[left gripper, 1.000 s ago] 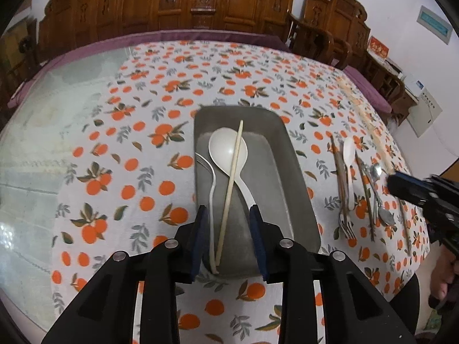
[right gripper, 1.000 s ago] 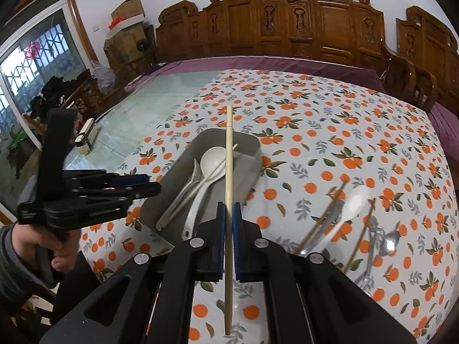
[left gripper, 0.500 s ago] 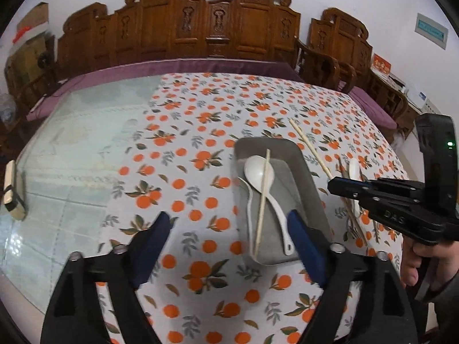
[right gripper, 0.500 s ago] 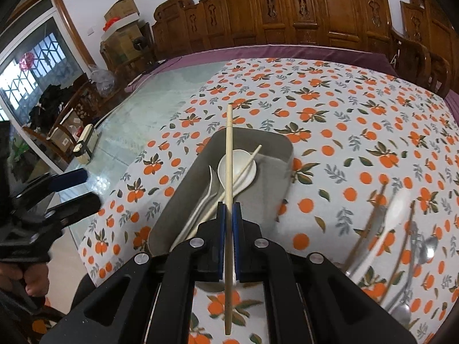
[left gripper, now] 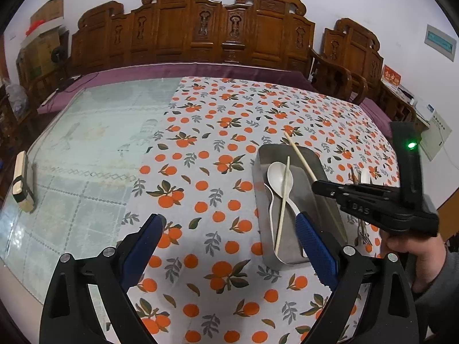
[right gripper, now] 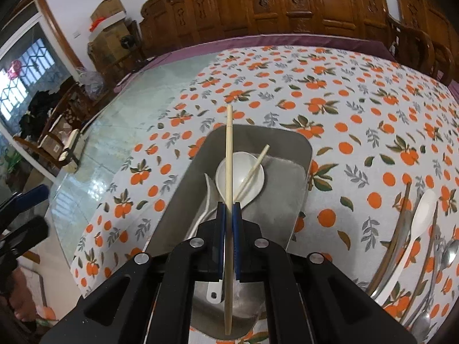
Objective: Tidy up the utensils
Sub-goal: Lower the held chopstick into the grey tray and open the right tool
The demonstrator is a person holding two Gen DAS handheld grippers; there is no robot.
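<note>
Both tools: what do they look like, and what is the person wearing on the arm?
Each tool is matte black plastic with silver screws. The left tool has textured blue pads, as does the right tool. From the left wrist view, the right one shows raised "DAS" lettering and a green light. A grey sleeve covers that arm. No cables visible.

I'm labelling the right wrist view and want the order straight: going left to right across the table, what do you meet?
Wooden block on the bare glass → metal tray with the white spoon in it → loose utensils lying on the orange-print cloth.
</note>
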